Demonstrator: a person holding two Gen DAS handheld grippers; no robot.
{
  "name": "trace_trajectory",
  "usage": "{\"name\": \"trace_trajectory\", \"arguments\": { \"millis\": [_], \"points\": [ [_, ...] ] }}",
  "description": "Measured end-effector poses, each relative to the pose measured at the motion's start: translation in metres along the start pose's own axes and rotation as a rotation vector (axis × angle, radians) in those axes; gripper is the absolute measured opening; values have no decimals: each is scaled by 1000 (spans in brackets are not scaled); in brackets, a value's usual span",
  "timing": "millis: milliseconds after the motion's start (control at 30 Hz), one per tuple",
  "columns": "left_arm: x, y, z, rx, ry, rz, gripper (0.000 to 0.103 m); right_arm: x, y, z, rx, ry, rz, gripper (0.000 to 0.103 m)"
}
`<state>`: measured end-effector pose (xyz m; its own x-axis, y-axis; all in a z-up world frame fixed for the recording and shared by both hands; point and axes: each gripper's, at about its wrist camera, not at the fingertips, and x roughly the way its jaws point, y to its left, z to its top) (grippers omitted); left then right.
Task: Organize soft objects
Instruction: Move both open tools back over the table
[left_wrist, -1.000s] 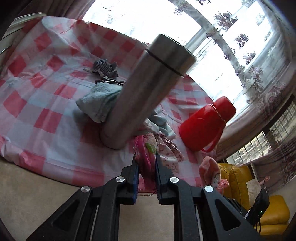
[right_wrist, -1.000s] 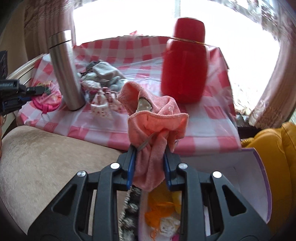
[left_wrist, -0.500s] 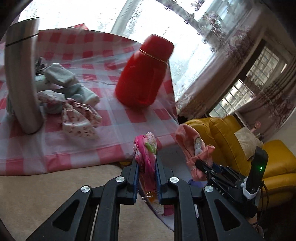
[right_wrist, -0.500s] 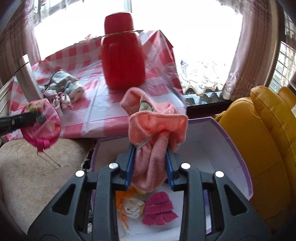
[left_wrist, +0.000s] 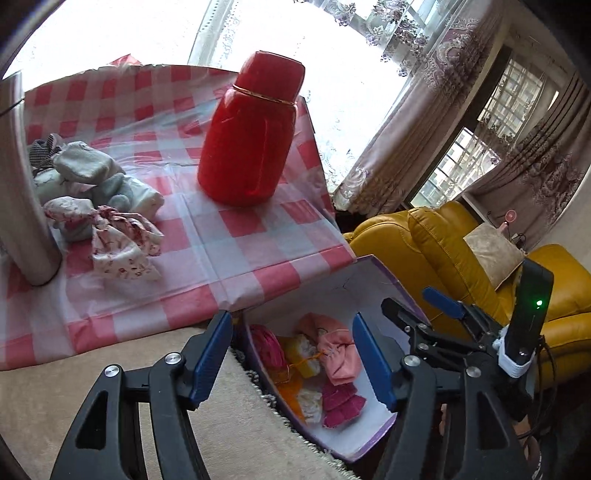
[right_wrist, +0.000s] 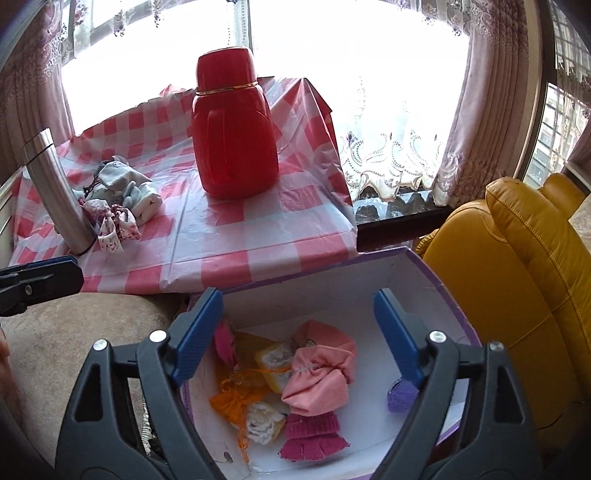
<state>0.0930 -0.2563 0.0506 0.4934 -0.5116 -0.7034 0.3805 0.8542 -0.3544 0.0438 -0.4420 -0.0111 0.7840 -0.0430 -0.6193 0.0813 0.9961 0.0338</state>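
**Both tongs spread wide over the box of soft things**

A red flask (right_wrist: 234, 125) stands upright on the pink checked tablecloth (right_wrist: 258, 221), well back from the table's near edge. At the left of the cloth a steel flask (right_wrist: 59, 192) stands, and just beside it lies a small heap of pale socks and a floral cloth (right_wrist: 118, 199), touching its base in the left wrist view. A yellow leather armchair (right_wrist: 517, 277) sits close to the right of the box, and a beige cushioned surface (left_wrist: 240, 424) runs under its left side. Nothing stands between either gripper and the box's open top.

The white box with a purple rim (right_wrist: 332, 299) rests below the table's edge. Inside it lie a salmon-pink cloth bundle (right_wrist: 321, 373), a magenta knitted piece (right_wrist: 314, 435), yellow and orange items (right_wrist: 251, 395), a bright pink pouch (left_wrist: 267, 345) by the left wall and a small purple thing (right_wrist: 400, 397) at the right.

The right gripper (right_wrist: 299, 336) hangs above the box; its jaws have just been opening, stand far apart and grip nothing, the salmon bundle lying below and between them. The left gripper (left_wrist: 291, 354) has likewise just been opening, its jaws apart and empty over the pink pouch.
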Motion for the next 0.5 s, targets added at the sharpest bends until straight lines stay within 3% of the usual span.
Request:
{"name": "trace_trajectory", "arguments": {
  "millis": [100,267,500],
  "points": [
    [-13,11,-2,-6,-23,63,75,-6,8,5,-19,-21,22,96],
    [-51,50,-11,-65,-111,228,79,-9,28,7,-67,-26,54,96],
    [-117,124,-33,-164,-237,429,79,6,69,14,-113,-4,146,96]
  ]
}}
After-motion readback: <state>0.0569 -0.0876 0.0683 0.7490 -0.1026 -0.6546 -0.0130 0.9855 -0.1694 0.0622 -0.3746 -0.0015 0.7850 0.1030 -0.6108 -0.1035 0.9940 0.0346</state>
